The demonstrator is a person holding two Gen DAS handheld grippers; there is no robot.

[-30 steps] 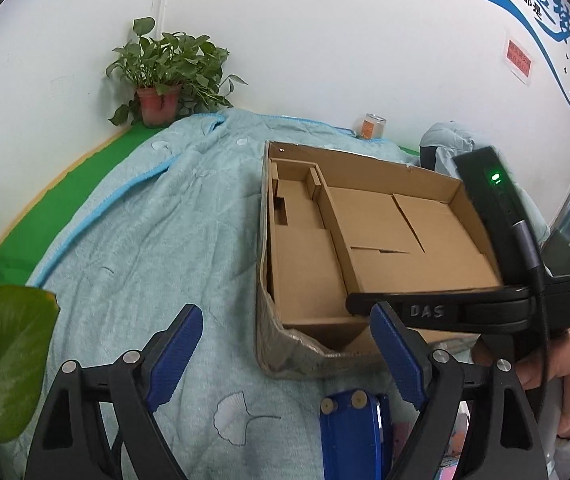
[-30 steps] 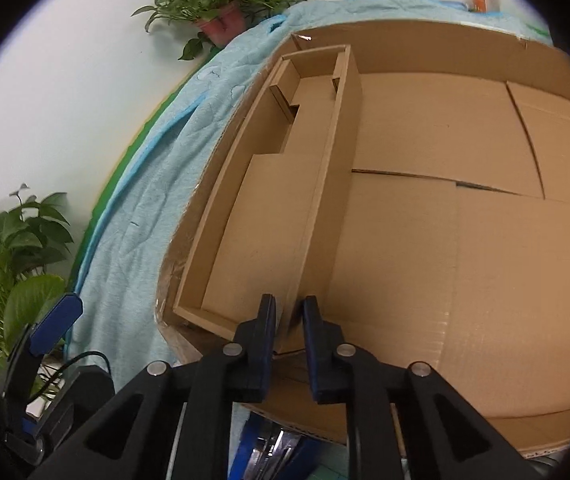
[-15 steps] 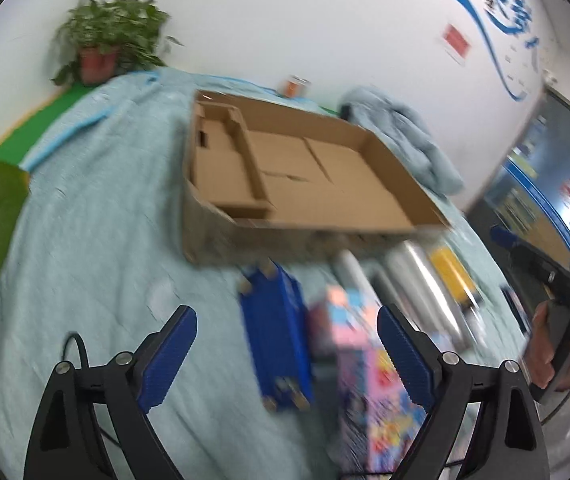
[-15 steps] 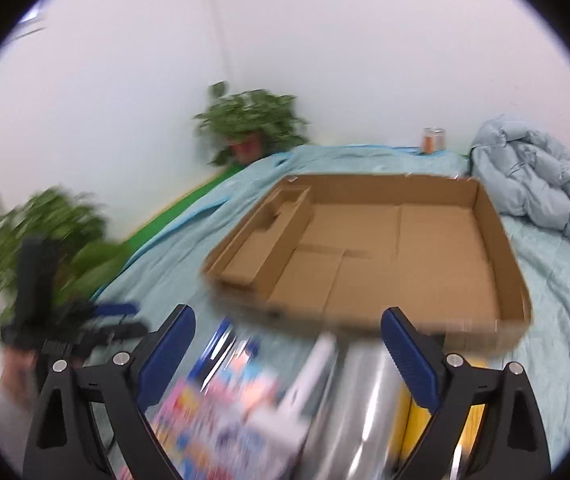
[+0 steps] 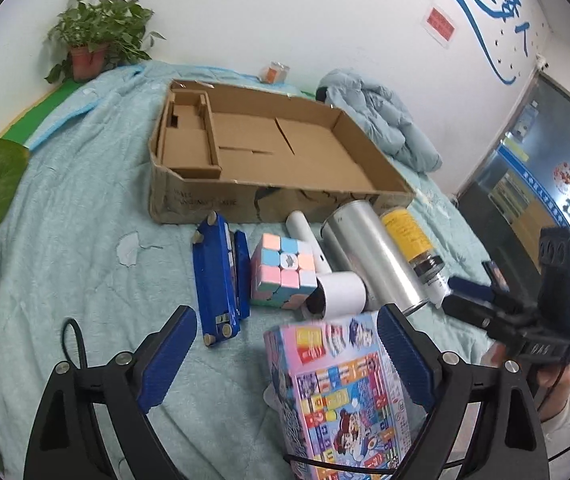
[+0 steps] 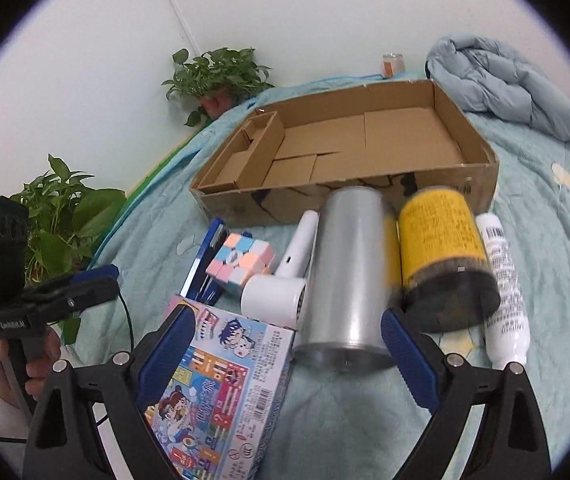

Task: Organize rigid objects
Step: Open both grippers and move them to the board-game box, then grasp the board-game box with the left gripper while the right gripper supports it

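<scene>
The cardboard box (image 5: 285,148) lies on the bed (image 5: 65,240) with nothing in it, and every loose thing waits just in front of its near wall. From its left corner toward its right corner lie a blue stapler (image 5: 221,276), a pastel puzzle cube (image 5: 283,274), a white hair dryer (image 5: 325,276), a silver can (image 5: 373,256), a yellow-labelled jar (image 5: 409,236) and, seen from the right wrist, a white tube (image 6: 503,288). A bright game box (image 5: 341,396) sits nearest the person, farthest from the cardboard box.

The left gripper (image 5: 285,356) hangs over the game box with jaws wide apart and nothing between the pads. The right gripper (image 6: 289,356) is equally wide and empty, above the silver can's end.

The likely step is a first pick. Choosing an outer, flat-sided item such as the game box looks wise, gripped across its narrow sides. The can and jar lie on their sides and could roll on the soft quilt, so closing squarely across the middle would help.
</scene>
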